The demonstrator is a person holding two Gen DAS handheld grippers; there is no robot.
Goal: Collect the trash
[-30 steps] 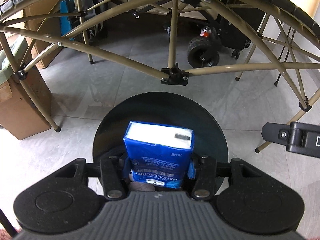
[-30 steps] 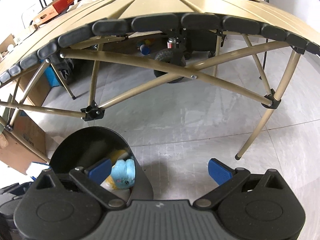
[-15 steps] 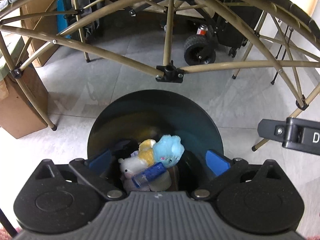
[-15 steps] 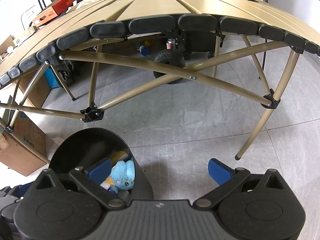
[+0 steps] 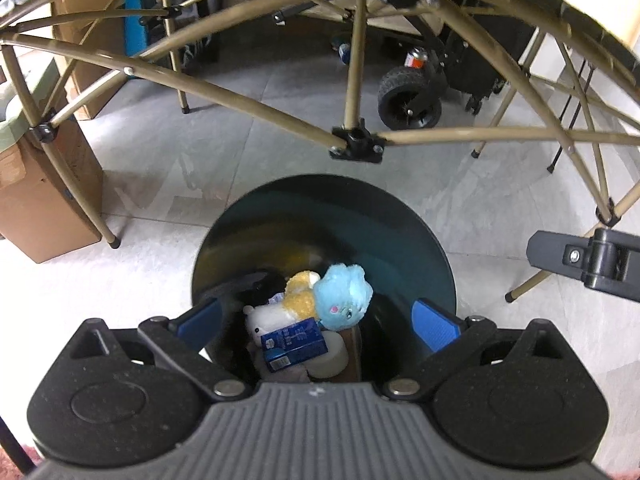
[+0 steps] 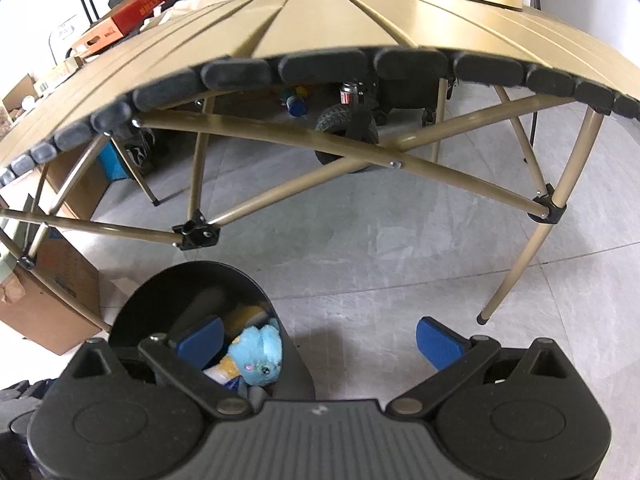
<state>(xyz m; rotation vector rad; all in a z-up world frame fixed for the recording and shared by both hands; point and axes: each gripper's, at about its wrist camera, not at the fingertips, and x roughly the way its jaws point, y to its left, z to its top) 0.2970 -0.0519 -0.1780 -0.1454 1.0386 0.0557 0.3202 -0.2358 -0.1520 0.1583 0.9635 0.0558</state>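
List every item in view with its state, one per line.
Left gripper: open, empty, over bin.
Right gripper: open, empty.
Bin: upright, partly filled.
Tissue pack: lying in bin.
Blue plush: in bin.
Table: standing, unfolded.

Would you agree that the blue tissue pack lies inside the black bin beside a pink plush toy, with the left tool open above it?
Nearly: the plush toy is light blue, not pink, as the left wrist view shows. The rest holds: the blue tissue pack lies inside the black bin beside that toy, and the left tool is open above it.
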